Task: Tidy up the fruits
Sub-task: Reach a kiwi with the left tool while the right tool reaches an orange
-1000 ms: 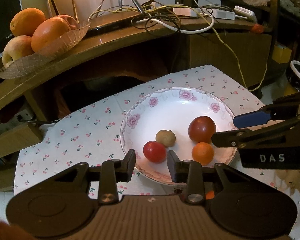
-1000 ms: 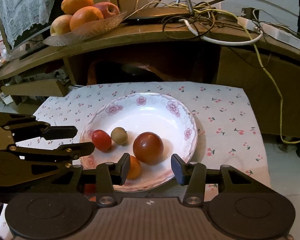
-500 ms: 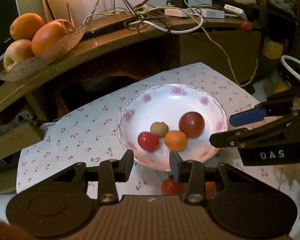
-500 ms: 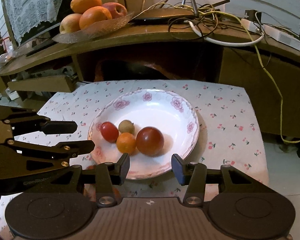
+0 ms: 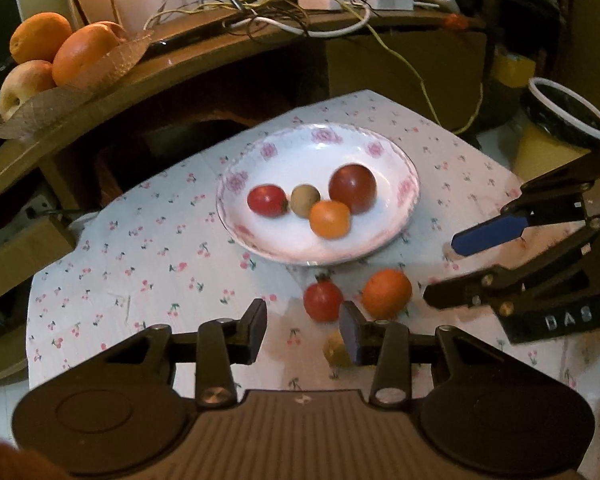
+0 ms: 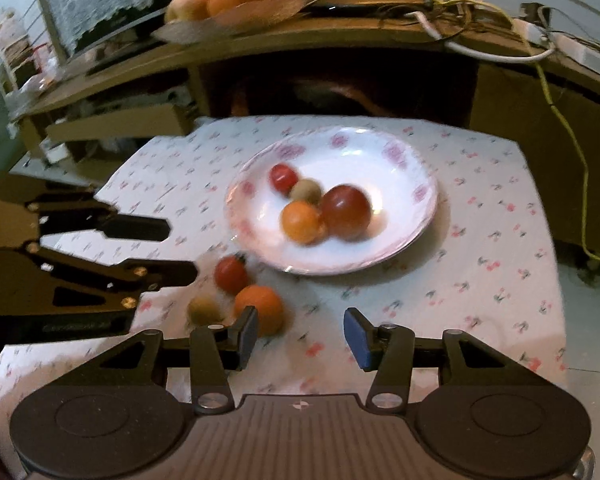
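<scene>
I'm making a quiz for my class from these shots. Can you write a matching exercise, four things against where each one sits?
Things:
1. dark red tomato
2. loose orange fruit
3. apple
4. white cable

Places:
A. on the cloth, outside the plate
B. on the wooden shelf, among tangled wires
C. in the plate
D. in the leaf-shaped dish on the shelf

Pairs: 1-C, 2-A, 3-D, 4-B

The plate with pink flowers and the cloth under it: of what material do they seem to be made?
The plate looks like glazed ceramic or porcelain, possibly melamine: glossy white with a light reflection, a scalloped rim and printed pink roses. The cloth looks like a thin printed cover with small cherries, matte with creases; fabric or plastic sheet, I cannot tell which.
</scene>
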A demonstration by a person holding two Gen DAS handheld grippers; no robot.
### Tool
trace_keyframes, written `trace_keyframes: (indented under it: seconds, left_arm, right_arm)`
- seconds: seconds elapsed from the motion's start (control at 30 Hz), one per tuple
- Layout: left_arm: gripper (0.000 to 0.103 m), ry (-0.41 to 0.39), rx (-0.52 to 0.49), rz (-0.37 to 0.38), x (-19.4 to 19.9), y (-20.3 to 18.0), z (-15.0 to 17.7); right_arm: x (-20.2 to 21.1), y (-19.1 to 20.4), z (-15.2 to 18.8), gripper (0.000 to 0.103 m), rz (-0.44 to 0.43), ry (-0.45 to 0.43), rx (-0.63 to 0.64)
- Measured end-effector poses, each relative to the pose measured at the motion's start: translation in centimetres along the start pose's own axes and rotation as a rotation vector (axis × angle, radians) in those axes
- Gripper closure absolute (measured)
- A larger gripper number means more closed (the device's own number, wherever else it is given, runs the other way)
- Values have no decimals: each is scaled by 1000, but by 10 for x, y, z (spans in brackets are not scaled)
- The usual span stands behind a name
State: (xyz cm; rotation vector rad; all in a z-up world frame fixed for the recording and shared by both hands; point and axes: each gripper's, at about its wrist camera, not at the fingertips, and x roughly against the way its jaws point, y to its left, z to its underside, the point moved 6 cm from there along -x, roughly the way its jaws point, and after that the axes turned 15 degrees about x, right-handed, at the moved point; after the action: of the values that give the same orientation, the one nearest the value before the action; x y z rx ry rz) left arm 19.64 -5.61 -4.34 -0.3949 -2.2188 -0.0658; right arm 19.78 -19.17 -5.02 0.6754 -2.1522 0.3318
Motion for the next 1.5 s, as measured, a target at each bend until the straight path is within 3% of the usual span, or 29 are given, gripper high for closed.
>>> trace_keyframes:
  seconds: [0.27, 0.67, 0.8, 1.0, 1.37, 1.5]
  left_arm:
    - [57, 8, 16, -4, 2, 10, 4]
    - [57, 35, 28, 6, 3, 23, 15]
    - [57, 41, 31, 16, 4, 24, 17]
    - [57, 53, 28, 37, 0, 18, 17]
    - [57, 101, 10, 59, -29, -8, 25]
    - [59, 97, 57, 58, -35, -6, 23]
  right_arm:
    - [-5, 36, 9, 53, -96, 32, 86]
    - [-32, 53, 5, 53, -135, 69, 109]
    - [-36, 57, 1, 51, -133, 64, 114]
    - [-37, 53, 0, 69, -94, 76, 116]
    - [-14, 36, 15, 71, -52, 98, 97]
    - [-8, 24, 23, 71, -29, 108, 74]
